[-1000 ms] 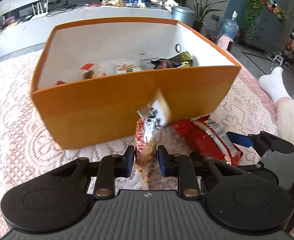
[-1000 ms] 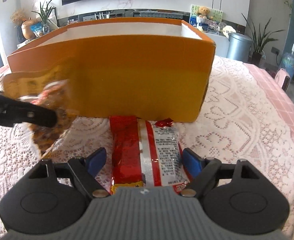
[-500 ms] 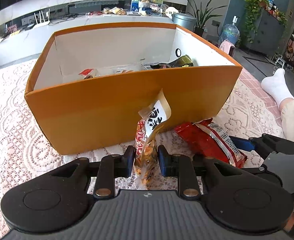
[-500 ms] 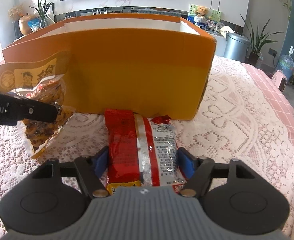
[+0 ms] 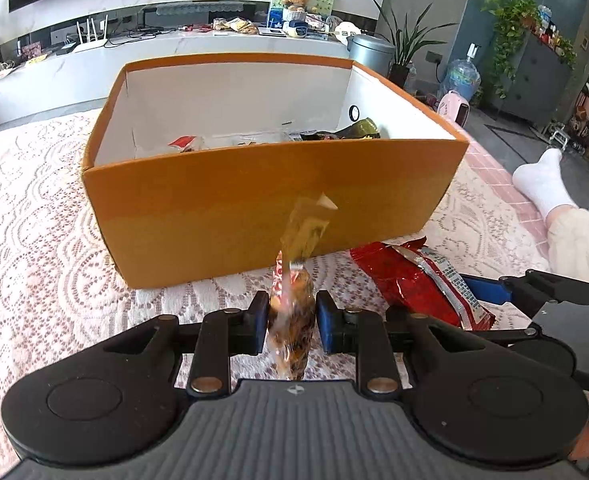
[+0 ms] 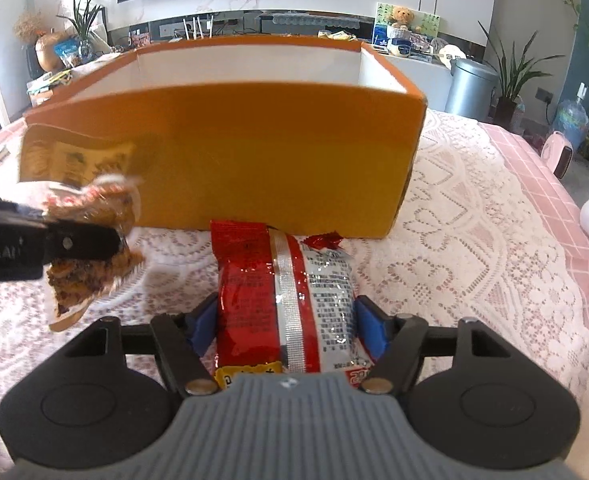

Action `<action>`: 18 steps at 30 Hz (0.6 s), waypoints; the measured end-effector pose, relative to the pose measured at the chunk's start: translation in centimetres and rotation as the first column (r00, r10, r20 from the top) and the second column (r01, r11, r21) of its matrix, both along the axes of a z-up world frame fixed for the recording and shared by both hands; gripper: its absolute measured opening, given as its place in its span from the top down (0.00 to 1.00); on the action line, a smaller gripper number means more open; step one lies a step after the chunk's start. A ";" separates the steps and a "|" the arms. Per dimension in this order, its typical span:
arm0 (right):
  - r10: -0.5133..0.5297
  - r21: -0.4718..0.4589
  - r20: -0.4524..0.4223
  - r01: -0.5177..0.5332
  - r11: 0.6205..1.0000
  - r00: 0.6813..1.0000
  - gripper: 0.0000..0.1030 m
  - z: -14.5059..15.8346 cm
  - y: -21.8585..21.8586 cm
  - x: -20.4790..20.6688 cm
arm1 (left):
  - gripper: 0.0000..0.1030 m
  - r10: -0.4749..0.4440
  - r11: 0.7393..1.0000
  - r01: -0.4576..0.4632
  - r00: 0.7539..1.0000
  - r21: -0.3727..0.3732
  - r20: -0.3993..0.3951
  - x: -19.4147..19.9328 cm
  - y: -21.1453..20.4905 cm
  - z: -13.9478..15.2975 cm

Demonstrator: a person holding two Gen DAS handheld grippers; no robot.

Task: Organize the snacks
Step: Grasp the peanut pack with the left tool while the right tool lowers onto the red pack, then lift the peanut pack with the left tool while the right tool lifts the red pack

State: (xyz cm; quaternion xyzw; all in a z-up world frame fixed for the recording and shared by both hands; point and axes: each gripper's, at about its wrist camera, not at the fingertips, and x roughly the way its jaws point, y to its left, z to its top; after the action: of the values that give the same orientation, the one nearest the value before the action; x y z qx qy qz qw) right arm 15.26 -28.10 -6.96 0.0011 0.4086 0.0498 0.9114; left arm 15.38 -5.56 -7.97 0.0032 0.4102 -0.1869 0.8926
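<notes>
We see the clear snack bag (image 5: pixel 292 320), blurred, clamped in our left tongs (image 5: pixel 290 322) before the orange box (image 5: pixel 254 208). Our right tongs (image 6: pixel 286 330), lately closing, press both sides of the red snack packet (image 6: pixel 254 292) on the lace worktop (image 6: pixel 454 240); its near end hides under them

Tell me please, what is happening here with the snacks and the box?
A person is sorting snacks into an orange box on a lace-covered table, using two hand-held tongs. The left tongs are shut on a clear snack bag, lifted in front of the box. The right tongs have just closed around a red snack packet lying on the cloth, pads at its sides. Several snacks are already in the box.
</notes>
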 end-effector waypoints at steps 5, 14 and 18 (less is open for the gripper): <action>-0.006 -0.008 0.014 0.006 1.000 1.000 0.34 2.3 0.1 -1.5 | 0.73 0.000 1.000 0.000 1.000 -0.001 0.028 -1.2 0.0 1.2; -0.033 -0.019 0.057 0.034 0.999 0.998 0.34 6.8 0.4 -4.3 | 0.73 0.017 0.999 -0.013 0.996 -0.043 0.090 -3.4 1.1 4.5; -0.027 -0.036 0.101 0.031 0.999 0.994 0.34 9.3 1.3 -5.5 | 0.73 0.018 0.999 -0.012 0.989 -0.040 0.144 -4.2 1.5 6.5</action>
State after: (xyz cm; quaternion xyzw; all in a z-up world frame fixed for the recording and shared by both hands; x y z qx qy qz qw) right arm 9.74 -26.84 2.33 -0.0124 0.3629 0.0289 0.9313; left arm 11.17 -4.05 -1.43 -0.0036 0.3409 -0.1875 0.9212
